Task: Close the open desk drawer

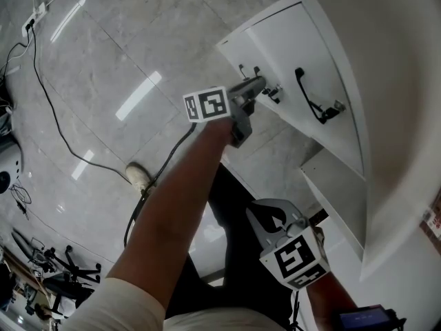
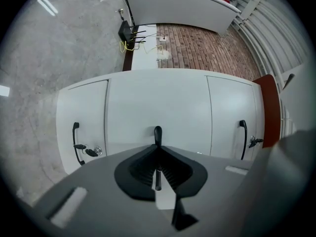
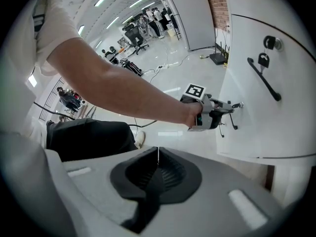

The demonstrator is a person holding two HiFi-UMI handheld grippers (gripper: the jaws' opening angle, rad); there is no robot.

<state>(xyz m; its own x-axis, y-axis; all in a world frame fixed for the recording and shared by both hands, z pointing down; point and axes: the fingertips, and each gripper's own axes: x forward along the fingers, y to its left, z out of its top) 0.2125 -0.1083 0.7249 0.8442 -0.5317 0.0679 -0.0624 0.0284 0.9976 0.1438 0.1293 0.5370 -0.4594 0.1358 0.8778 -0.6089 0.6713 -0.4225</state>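
The white desk has a row of fronts (image 1: 289,40), each with a black handle (image 1: 313,102). My left gripper (image 1: 258,83) is shut and empty, with its tips against the middle front (image 2: 158,98) of the unit. In the left gripper view the shut tips (image 2: 157,135) point straight at that panel, between a left handle (image 2: 75,142) and a right handle (image 2: 242,139). My right gripper (image 1: 270,216) hangs lower, near my legs, shut and empty. It looks at the left gripper (image 3: 212,113) from the side. How far the drawer stands out I cannot tell.
Keys hang in locks beside the handles (image 3: 269,42). A lower white shelf (image 1: 331,192) juts out under the fronts. A black cable (image 1: 62,136) runs across the glossy tiled floor. Chairs and gear (image 1: 48,271) stand at the far left, and people stand far off in the hall (image 3: 148,21).
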